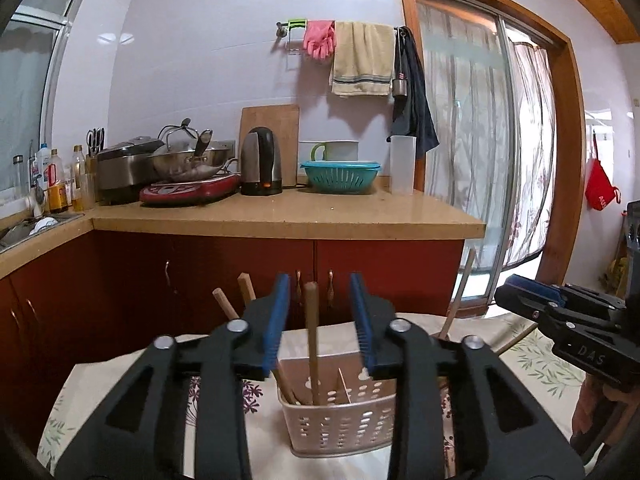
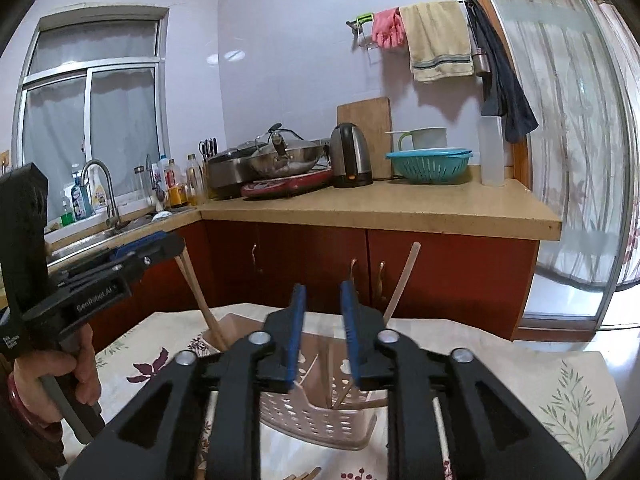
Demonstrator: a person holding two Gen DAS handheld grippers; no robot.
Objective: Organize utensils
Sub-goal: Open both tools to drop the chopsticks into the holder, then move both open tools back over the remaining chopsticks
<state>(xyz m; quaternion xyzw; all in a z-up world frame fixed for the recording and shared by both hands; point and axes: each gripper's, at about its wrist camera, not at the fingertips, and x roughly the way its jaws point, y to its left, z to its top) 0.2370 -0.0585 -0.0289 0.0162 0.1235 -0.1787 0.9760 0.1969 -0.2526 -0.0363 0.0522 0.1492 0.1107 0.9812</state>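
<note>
A beige perforated utensil basket [image 1: 340, 420] stands on a floral tablecloth [image 1: 224, 400], with several wooden utensils upright in it. My left gripper [image 1: 319, 285] hovers just above it, open. One wooden handle [image 1: 311, 340] rises between its blue pads, and neither pad touches it. In the right wrist view the basket [image 2: 320, 416] sits under my right gripper [image 2: 323, 291], which is open with nothing between its fingertips. Thin sticks [image 2: 400, 284] lean out of the basket on both sides. The right gripper [image 1: 532, 288] shows at the edge of the left wrist view, and the left gripper [image 2: 160, 240] in the right wrist view.
Red cabinets [image 1: 280, 268] and a tan countertop [image 1: 288, 216] stand right behind the table. On the counter are a kettle [image 1: 262, 164], a wok [image 1: 192, 160], a teal colander [image 1: 340, 176] and a cutting board [image 1: 276, 120]. A person's hand [image 2: 68, 376] holds the left gripper's handle.
</note>
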